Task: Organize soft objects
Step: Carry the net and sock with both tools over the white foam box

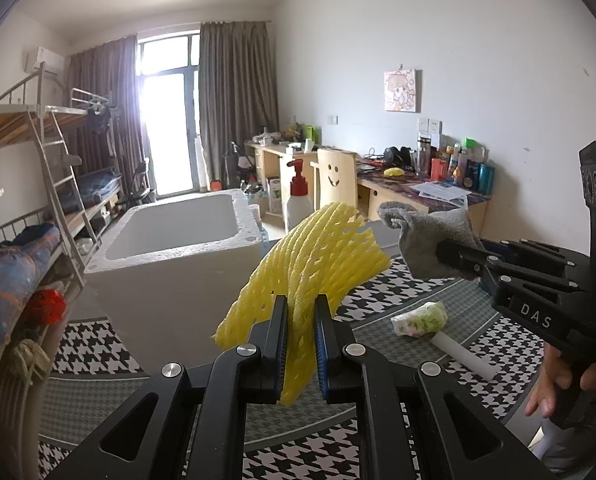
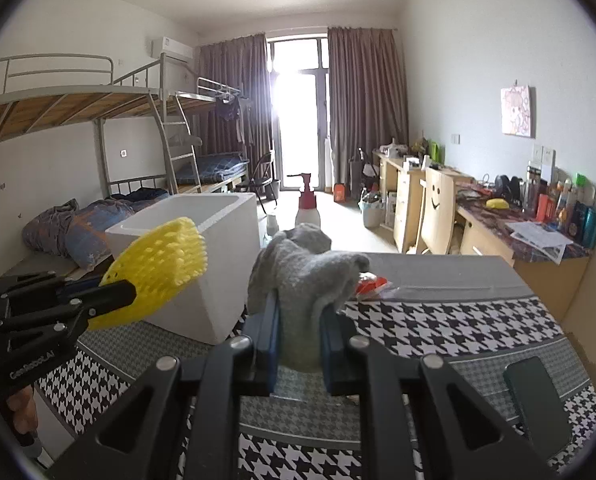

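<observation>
**Both tongs loaded above the patterned table**

The left tongs [image 1: 301, 344] are closed on a yellow foam net [image 1: 313, 264], which fans upward through the middle of the left wrist view. The right tongs [image 2: 299, 332] are clamped on a grey sock [image 2: 303, 276], whose loose end flops over at the centre of the right wrist view. Each camera also catches the other tool: the left tongs with the net sit at the left edge of the right wrist view, and the right tongs with the sock come in from the right edge of the left wrist view.

Only the left wrist view shows a small green-and-white bundle [image 1: 419, 319] lying on the table beside a white tube [image 1: 463, 355], lower right of centre. Only the right wrist view shows a red-and-white packet [image 2: 371, 285] just right of the sock, and a dark flat phone-like slab [image 2: 535, 400] at the lower right.

The table [image 2: 457, 328] wears a black-and-white houndstooth cloth with grey bands. A white foam box [image 1: 178, 256], open at the top, stands on it left of centre in both views. A red-capped pump bottle [image 1: 298, 200] stands behind the box.

Around the room: metal bunk beds [image 2: 98, 120] along the left, curtains [image 2: 361, 112] flanking a bright balcony door at the back, and cluttered wooden desks [image 2: 517, 236] along the right wall.
</observation>
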The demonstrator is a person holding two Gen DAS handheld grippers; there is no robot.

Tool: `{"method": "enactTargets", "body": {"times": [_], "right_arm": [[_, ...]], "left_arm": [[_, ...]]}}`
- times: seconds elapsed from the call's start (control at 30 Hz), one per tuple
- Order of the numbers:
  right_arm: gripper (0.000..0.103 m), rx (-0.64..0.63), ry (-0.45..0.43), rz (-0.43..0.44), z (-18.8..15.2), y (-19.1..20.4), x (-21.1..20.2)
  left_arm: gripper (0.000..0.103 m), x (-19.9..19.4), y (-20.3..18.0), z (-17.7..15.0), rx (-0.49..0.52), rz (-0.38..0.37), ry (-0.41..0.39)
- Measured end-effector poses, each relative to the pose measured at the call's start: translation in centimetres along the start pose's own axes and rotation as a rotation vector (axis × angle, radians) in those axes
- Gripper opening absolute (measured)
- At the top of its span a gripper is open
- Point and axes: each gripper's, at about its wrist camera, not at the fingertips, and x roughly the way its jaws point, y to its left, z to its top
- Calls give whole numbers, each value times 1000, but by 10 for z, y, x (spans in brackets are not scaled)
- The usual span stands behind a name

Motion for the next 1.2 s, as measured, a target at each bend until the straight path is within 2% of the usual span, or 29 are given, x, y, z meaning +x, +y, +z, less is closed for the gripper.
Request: {"method": "enactTargets", "body": {"times": [0.53,0.73,1.2], "right_arm": [[21,-29,-19,-33,14,4,0],[21,-50,-11,-25,21,8,3],[21,-68,-60,19,42,17,2]], "left_arm": [[13,-5,9,13,-3,40,-34],[13,-3,17,20,-9,81,-50],[13,-6,35,33,-35,113,-81]]}}
